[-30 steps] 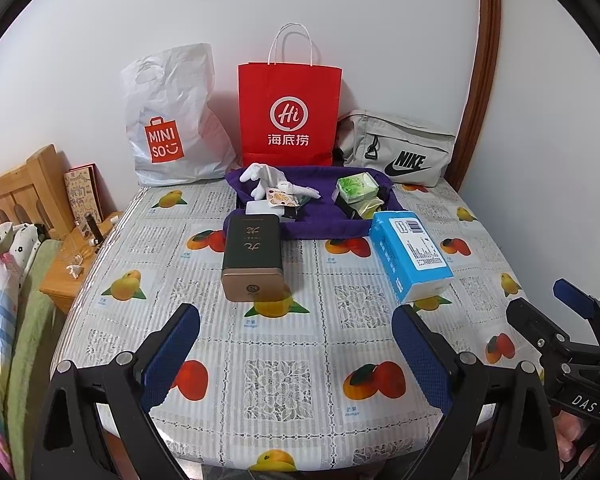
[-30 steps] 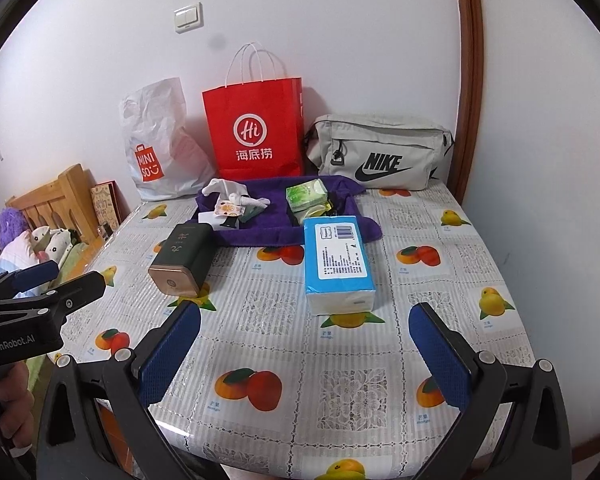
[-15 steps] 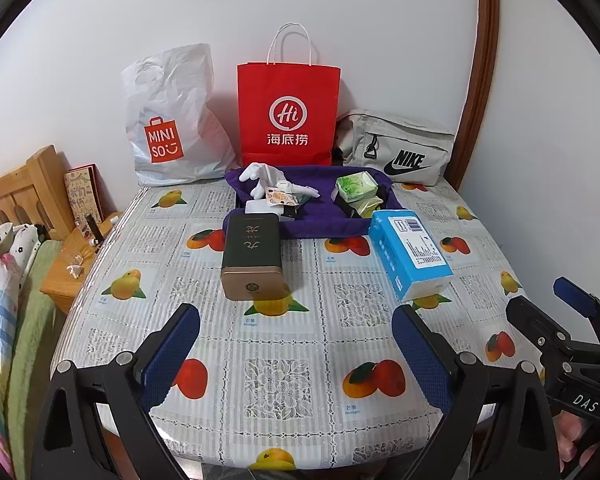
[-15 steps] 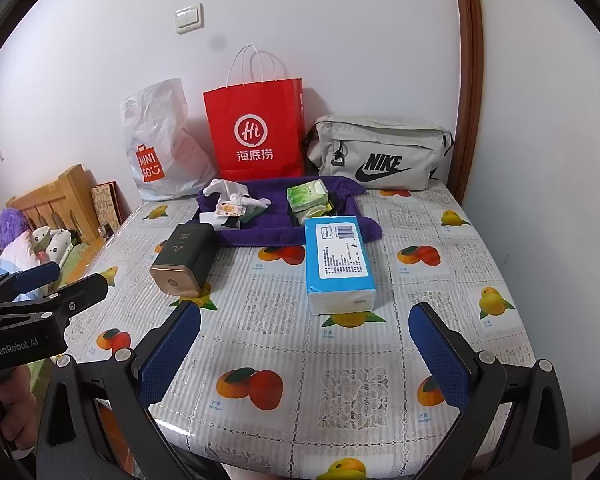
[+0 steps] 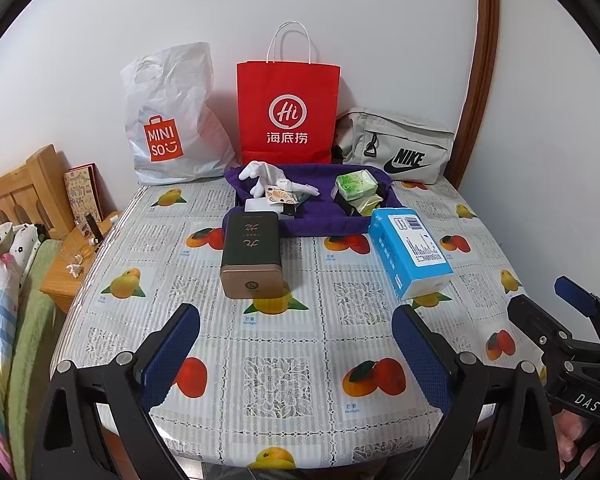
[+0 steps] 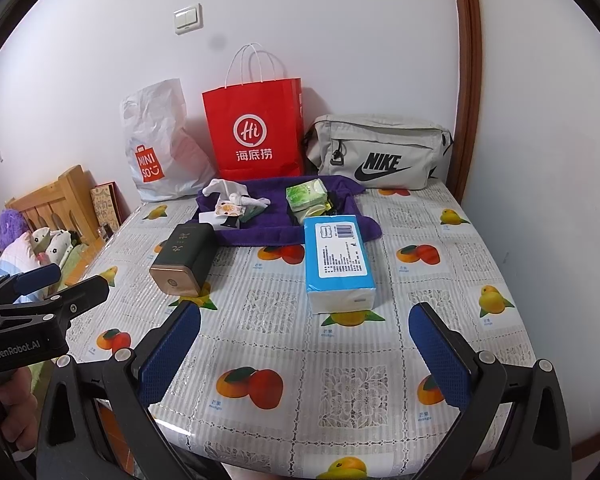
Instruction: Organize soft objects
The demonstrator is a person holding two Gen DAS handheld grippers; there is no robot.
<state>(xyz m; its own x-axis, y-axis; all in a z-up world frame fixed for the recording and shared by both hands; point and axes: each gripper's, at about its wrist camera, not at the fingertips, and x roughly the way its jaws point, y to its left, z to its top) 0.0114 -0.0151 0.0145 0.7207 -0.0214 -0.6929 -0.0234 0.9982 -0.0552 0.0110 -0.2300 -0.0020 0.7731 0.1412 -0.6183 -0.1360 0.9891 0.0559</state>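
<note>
A purple cloth (image 5: 320, 220) (image 6: 268, 228) lies at the table's far middle, holding white socks (image 5: 274, 182) (image 6: 236, 194), a green tissue pack (image 5: 354, 186) (image 6: 306, 194) and small packets. A blue tissue pack (image 5: 410, 250) (image 6: 338, 264) lies in front of it on the right, a dark tin with a gold end (image 5: 252, 254) (image 6: 184, 260) on the left. My left gripper (image 5: 296, 356) (image 6: 32, 300) and right gripper (image 6: 304, 352) (image 5: 572, 328) both hover open over the near table edge, holding nothing.
Against the back wall stand a white Miniso plastic bag (image 5: 168, 120), a red paper bag (image 5: 288, 112) and a grey Nike bag (image 5: 396, 148). A wooden bedside stand (image 5: 72, 260) and a bed (image 5: 4, 280) are to the left. The table (image 5: 280, 360) has a fruit-print cover.
Both views have shifted only slightly; the objects on the table have not moved and both grippers remain open.
</note>
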